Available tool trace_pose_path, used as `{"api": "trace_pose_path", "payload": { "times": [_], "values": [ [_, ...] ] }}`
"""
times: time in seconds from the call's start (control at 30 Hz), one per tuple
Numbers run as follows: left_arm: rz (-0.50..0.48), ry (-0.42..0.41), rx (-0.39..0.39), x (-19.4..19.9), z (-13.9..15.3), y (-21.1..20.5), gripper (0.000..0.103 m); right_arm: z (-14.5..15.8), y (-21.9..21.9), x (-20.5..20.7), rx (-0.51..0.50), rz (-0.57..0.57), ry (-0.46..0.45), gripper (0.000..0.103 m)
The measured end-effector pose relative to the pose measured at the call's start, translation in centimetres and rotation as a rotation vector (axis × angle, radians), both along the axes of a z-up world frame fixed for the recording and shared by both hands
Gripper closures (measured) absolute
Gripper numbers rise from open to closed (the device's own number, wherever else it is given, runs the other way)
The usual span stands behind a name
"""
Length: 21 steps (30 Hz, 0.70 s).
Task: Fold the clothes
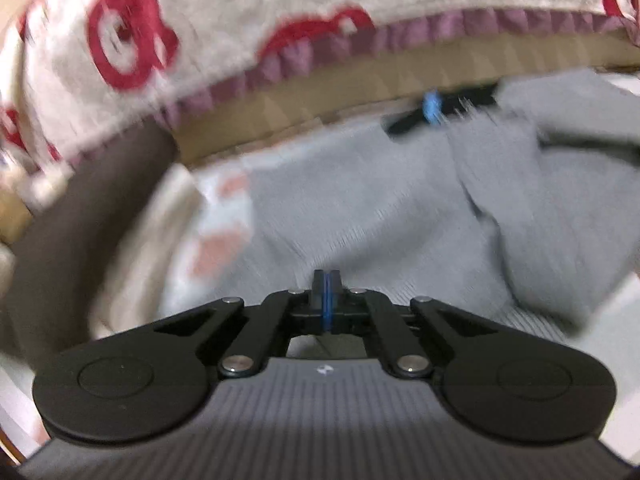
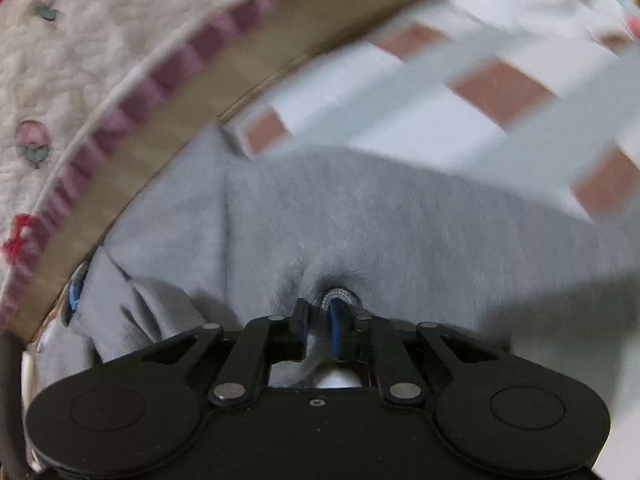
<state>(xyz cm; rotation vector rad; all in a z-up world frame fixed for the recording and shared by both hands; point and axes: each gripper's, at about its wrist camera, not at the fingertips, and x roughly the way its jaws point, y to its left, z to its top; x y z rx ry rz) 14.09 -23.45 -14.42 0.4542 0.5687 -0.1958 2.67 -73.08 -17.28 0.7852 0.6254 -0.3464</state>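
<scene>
Both views are smeared by blur, and the right tool [image 2: 326,312] hides the hem it is clamped on. The grey garment [image 2: 360,220] lies rumpled on the checked bed sheet [image 2: 400,92], against its quilted edge [image 2: 80,80]. The left tool [image 1: 327,284] hangs above it, pressed together on nothing.

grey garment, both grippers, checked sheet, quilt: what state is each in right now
grey garment: rumpled, spread on the sheet, one edge pinched
right gripper: fingers shut on a bunched fold of the garment
left gripper: fingers shut, holding nothing
checked sheet: lying flat under the garment
quilt: draped along the edge
</scene>
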Motion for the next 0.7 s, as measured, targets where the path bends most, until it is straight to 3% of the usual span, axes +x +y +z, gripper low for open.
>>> {"api": "trace_pose_path", "payload": {
  "times": [0.07,0.1,0.2,0.23,0.27,0.33,0.43,0.57,0.63,0.7],
  "values": [
    [0.039,-0.045,-0.037,0.8,1.2,0.9,0.103,1.0,-0.2,0.6,-0.097,0.002,-0.055,0.091],
    [0.055,-0.023,-0.073,1.0,1.2,1.4,0.103,1.8,-0.5,0.5,-0.170,-0.010,-0.099,0.097],
    [0.089,0.088,-0.178,1.0,0.2,2.6,0.103,4.2,-1.3,0.3,-0.390,-0.049,-0.229,0.099],
    [0.087,0.124,-0.198,0.5,-0.4,2.7,0.102,3.9,-1.4,0.8,-0.435,-0.059,-0.183,0.099],
    [0.085,0.161,-0.219,0.0,-1.1,2.9,0.100,2.6,-1.6,1.7,-0.433,-0.055,-0.068,0.098],
    [0.107,0.232,-0.276,-0.9,-2.1,3.5,0.100,0.9,-2.1,2.4,-0.366,-0.058,0.091,0.098],
    [0.137,0.303,-0.361,-1.8,-2.6,4.6,0.099,0.4,-3.0,1.7,-0.257,-0.121,0.177,0.086],
    [0.154,0.338,-0.410,-2.1,-2.1,5.7,0.085,-0.3,-2.8,-0.4,-0.016,-0.134,0.129,0.069],
    [0.116,0.327,-0.388,-2.7,-1.8,5.5,0.069,-0.3,-1.7,-1.0,0.073,-0.090,0.067,0.054],
    [0.055,0.311,-0.342,-3.5,-1.6,4.9,0.052,-1.0,-0.4,-0.3,0.127,-0.004,0.065,0.053]
  ]
}}
